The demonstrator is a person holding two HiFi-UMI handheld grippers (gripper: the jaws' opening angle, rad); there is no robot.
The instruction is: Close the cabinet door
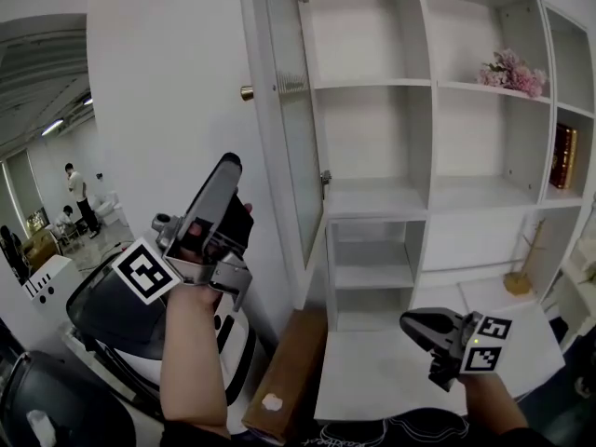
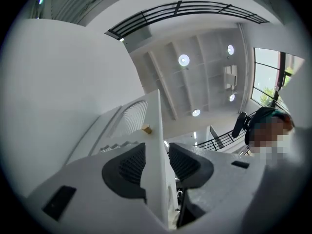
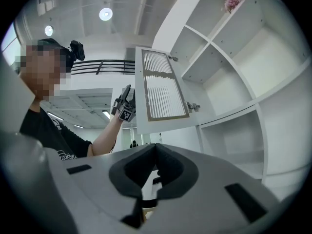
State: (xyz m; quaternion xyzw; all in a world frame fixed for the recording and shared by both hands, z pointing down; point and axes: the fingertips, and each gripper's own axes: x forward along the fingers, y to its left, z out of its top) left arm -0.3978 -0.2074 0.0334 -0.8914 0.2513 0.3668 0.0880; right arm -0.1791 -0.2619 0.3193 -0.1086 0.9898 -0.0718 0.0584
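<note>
The white cabinet door (image 1: 296, 138) with a ribbed glass panel stands open, edge-on to me in the head view, a brass knob (image 1: 247, 92) on its outer face. My left gripper (image 1: 229, 163) is raised and tilted upward at the door's free edge. In the left gripper view the door (image 2: 131, 118) and its knob (image 2: 146, 128) rise ahead, and the door's thin edge runs down between the open jaws of the left gripper (image 2: 157, 150), with a gap at the right pad (image 2: 187, 162). My right gripper (image 1: 410, 321) hangs low at the right, shut and empty, and faces the door (image 3: 163, 94).
The open white shelving (image 1: 428, 194) holds pink flowers (image 1: 512, 73) and a brown book (image 1: 564, 156). A white wall (image 1: 168, 91) lies just left of the door. Below are a brown wooden piece (image 1: 293, 361), a white low surface (image 1: 391, 380) and a black-and-white machine (image 1: 121, 315).
</note>
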